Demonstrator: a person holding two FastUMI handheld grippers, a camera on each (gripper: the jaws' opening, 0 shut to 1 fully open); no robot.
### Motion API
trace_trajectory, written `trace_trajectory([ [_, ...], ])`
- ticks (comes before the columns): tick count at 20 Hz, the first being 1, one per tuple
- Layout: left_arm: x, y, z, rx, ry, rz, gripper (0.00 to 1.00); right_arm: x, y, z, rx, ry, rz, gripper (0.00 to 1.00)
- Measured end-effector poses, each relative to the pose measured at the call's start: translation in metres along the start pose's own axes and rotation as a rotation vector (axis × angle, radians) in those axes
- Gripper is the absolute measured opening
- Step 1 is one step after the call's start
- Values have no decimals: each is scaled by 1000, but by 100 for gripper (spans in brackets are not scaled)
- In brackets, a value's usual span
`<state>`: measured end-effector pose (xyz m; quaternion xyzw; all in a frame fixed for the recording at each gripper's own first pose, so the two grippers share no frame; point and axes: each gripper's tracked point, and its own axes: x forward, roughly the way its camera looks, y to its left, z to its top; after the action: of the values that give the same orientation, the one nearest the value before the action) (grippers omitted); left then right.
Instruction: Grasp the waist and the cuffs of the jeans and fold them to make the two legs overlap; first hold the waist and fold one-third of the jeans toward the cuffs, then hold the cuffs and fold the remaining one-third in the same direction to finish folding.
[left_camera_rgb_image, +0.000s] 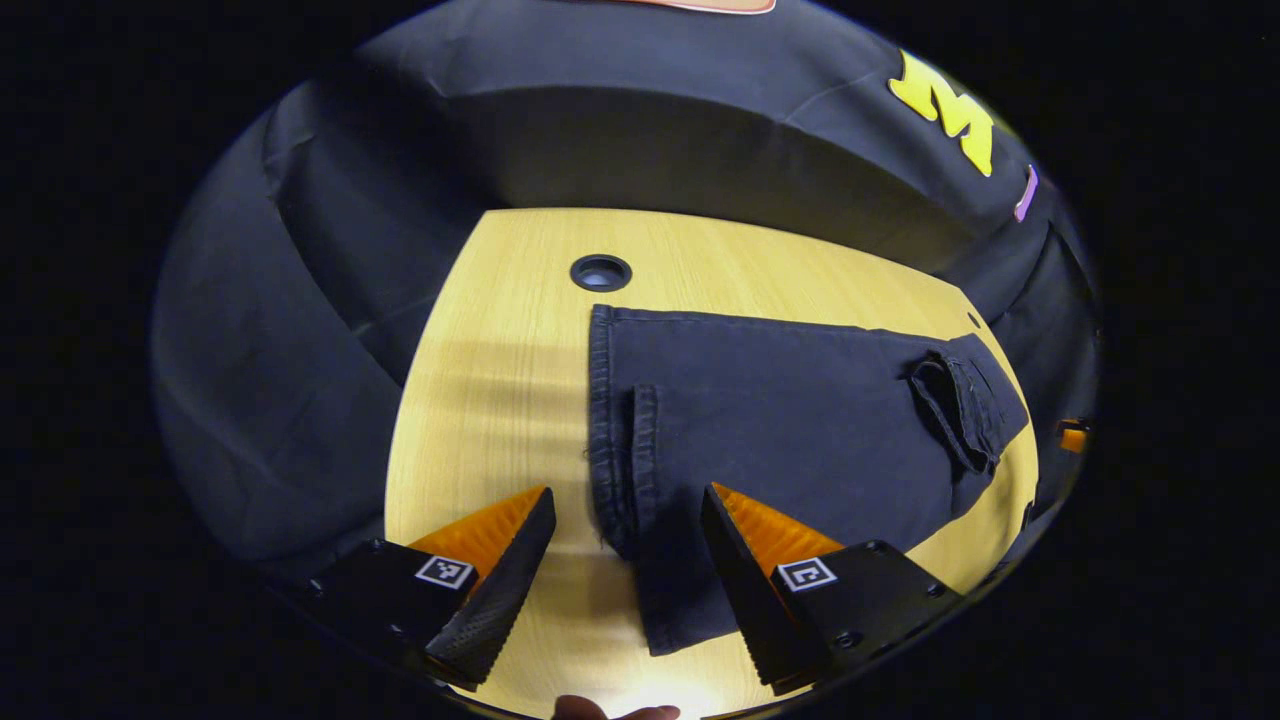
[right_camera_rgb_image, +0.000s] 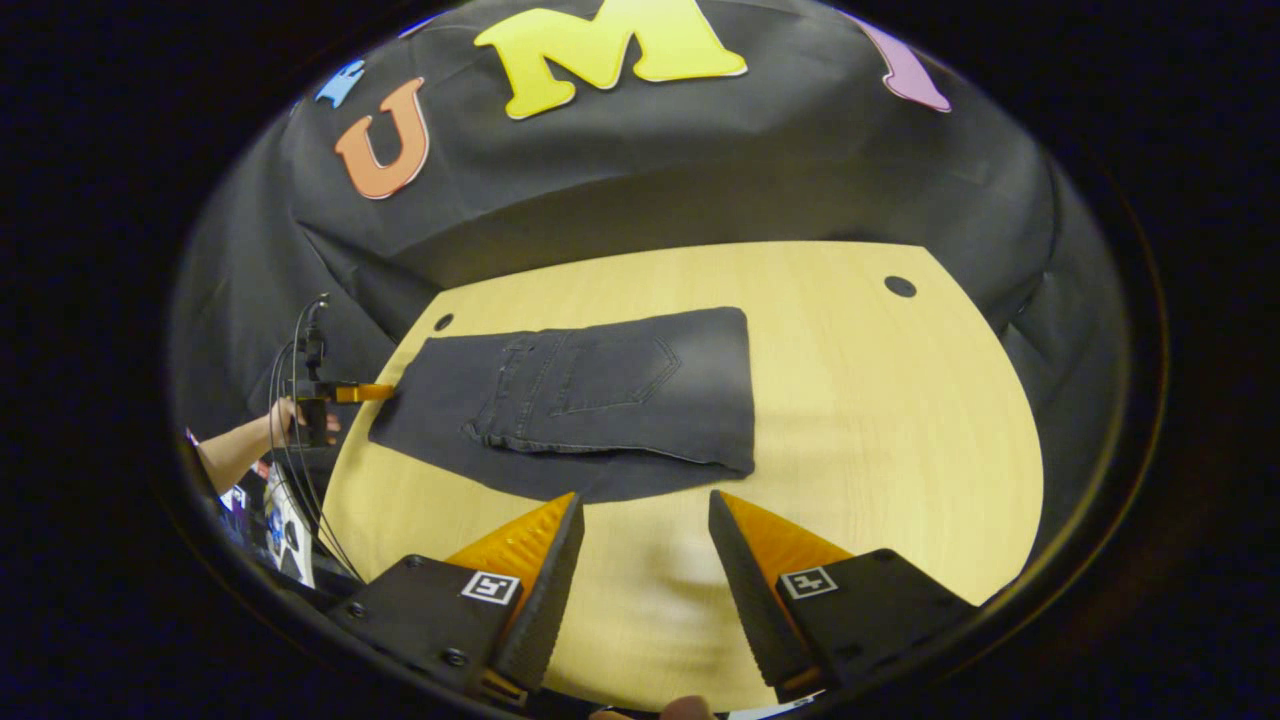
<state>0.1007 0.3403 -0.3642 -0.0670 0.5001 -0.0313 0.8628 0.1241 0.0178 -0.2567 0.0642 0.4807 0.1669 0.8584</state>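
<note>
Lighting and image quality, both gripper views.
Overhead light was moderate; the table (left_camera_rgb_image: 480, 330) read bright yellow with a glare patch at its near edge, the cloth wall dim. The jeans (right_camera_rgb_image: 600, 400) were dark, seams still legible. Soft finger shadows fell on the wood. Fisheye bending was strong at the rims. Slight blur showed near the fingers (right_camera_rgb_image: 540, 560).

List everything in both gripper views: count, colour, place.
jeans: one, dark grey-black, flat on the table, waist part folded over the legs; cuffs near the left gripper
table: one, light wood, before the black booth wall
table holes: several, dark, along the far edge
cables: a bundle, dark, hanging at the table's left end
left gripper: one, open, above the cuffs
right gripper: one, open, above bare table near the jeans
hand: one, holding the left gripper
</note>
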Motion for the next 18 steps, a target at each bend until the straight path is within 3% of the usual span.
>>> trace_trajectory([
  [3, 10, 2, -3, 39, 42, 12, 94, 4, -1, -3, 11, 11, -3, 79],
  [4, 12, -1, -4, 45, 56, 16, 83, 5, -1, -3, 17, 10, -3, 79],
  [5, 12, 0, -5, 51, 69, 34, 90, 6, -2, -3, 26, 9, -5, 79],
  [6, 15, 1, -6, 50, 83, 63, 91, 7, -2, -4, 39, 10, -4, 79],
  [8, 15, -4, -4, 67, 87, 66, 86, 11, -4, -8, 68, 16, -6, 79],
  [13, 13, 3, 13, 16, 62, 47, 27, 10, -6, -13, 100, 22, -5, 79],
  [14, 14, 1, 6, -8, 64, 44, 22, 7, -8, -13, 106, 17, -4, 72],
  [15, 11, -1, 10, -37, 70, 43, 19, 6, -9, -12, 111, 14, -2, 79],
  [18, 0, -6, 15, -122, 52, 38, 9, -7, -16, -7, 126, -10, -2, 80],
])
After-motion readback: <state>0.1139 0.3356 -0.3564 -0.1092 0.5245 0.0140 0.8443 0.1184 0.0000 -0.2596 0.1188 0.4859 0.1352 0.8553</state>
